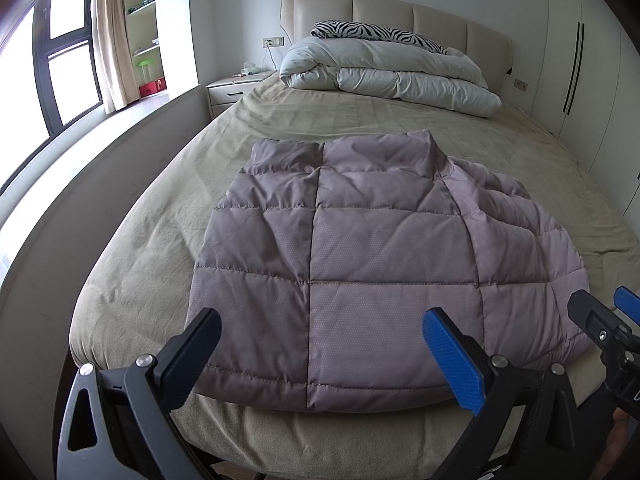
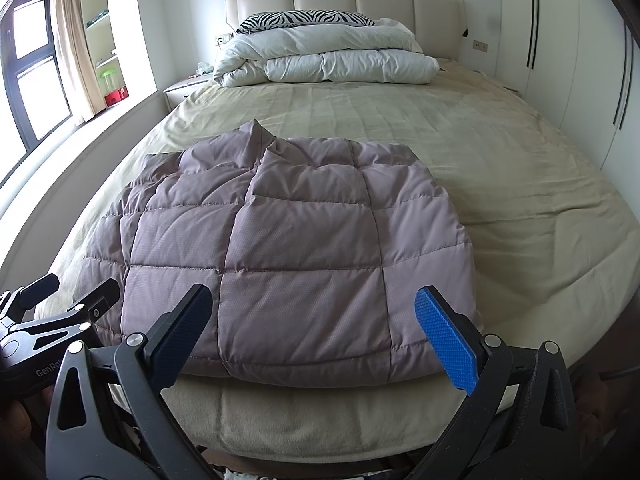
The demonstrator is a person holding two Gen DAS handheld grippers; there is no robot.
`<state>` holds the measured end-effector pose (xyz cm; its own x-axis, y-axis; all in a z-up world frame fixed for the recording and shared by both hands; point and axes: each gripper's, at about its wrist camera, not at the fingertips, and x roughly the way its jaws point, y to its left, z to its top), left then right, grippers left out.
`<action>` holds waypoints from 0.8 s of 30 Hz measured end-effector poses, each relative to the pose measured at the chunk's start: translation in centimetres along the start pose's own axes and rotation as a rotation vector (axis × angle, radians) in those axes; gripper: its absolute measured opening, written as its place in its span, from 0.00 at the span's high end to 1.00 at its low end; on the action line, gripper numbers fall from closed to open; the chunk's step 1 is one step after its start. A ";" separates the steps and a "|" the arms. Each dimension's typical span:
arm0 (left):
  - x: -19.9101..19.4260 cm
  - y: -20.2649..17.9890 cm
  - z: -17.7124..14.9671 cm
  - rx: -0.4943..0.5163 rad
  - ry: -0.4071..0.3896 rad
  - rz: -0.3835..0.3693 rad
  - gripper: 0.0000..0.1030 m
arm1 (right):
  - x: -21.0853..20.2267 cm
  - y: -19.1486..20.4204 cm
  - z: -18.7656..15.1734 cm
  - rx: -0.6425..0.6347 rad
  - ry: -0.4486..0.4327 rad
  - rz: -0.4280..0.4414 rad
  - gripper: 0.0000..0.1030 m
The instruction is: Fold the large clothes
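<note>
Left wrist view: one mauve quilted puffer jacket (image 1: 360, 264), padded, lay flat at the foot end of the bed on the olive-beige bedsheet (image 1: 160, 216), its near hem reaching the mattress edge. Its sides appeared already turned in, giving a roughly rectangular slab; on the right a softer bunched portion (image 1: 516, 216), probably a sleeve or side panel, sat less neatly than the left. The left gripper (image 1: 324, 344) hovered just short of the near hem, jaws spread wide and holding nothing. Part of the right gripper showed at the right margin. A folded white duvet (image 1: 392, 76) and a zebra-striped pillow (image 1: 376, 34) lay against the padded cream headboard (image 1: 400, 12), well apart from the garment. Right wrist view: the same jacket (image 2: 288, 248) showed a raised ridge running up its middle and a peaked collar at the far end. The right gripper (image 2: 312, 324) also stood released above the near hem, fabric untouched. Judged status: lengthwise side folds largely complete; remaining, a tidy of the bunched side and a crosswise fold of hem toward collar.
</note>
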<state>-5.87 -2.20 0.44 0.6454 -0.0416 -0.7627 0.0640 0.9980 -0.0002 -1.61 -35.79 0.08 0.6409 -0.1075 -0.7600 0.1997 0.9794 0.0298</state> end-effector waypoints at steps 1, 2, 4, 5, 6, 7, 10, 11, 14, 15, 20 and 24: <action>0.0 0.0 0.0 0.000 0.000 0.000 0.00 | 0.0 0.0 0.0 0.000 0.000 0.000 0.00; 0.0 0.0 -0.1 0.000 0.001 0.000 0.00 | 0.0 0.0 0.0 0.000 0.000 0.000 0.00; 0.0 0.0 0.0 0.000 0.000 0.000 0.00 | 0.0 0.0 0.0 0.000 -0.001 0.000 0.00; 0.0 0.0 -0.1 0.001 0.000 0.001 0.00 | 0.0 0.1 0.0 0.000 0.000 0.000 0.00; 0.0 0.0 0.0 0.001 0.001 0.001 0.00 | 0.0 0.0 0.0 0.000 0.000 0.000 0.00; 0.0 0.0 0.0 0.000 0.001 0.000 0.00 | 0.0 0.0 -0.1 0.000 0.001 0.000 0.00; 0.0 -0.1 0.0 0.001 0.001 0.000 0.00 | 0.0 0.0 -0.1 0.000 0.001 0.000 0.00; 0.0 0.0 0.0 0.001 0.001 0.000 0.00 | 0.1 0.1 -0.2 0.000 0.000 0.000 0.00; 0.1 -0.1 -0.1 0.001 0.004 -0.004 0.00 | 0.1 0.1 -0.2 0.000 0.001 0.001 0.00; 0.1 -0.1 -0.2 0.002 0.004 -0.004 0.00 | 0.1 0.1 -0.2 -0.001 0.001 0.000 0.00; 0.2 -0.2 -0.3 0.004 0.005 -0.006 0.00 | 0.1 0.0 -0.1 0.000 0.002 0.001 0.00; 0.2 -0.2 -0.3 0.006 0.003 -0.005 0.00 | 0.1 0.1 -0.1 -0.001 0.003 0.000 0.00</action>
<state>-6.03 -2.41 0.11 0.6431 -0.0467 -0.7643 0.0717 0.9974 -0.0005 -1.61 -35.71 -0.01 0.6387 -0.1073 -0.7619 0.1994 0.9795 0.0293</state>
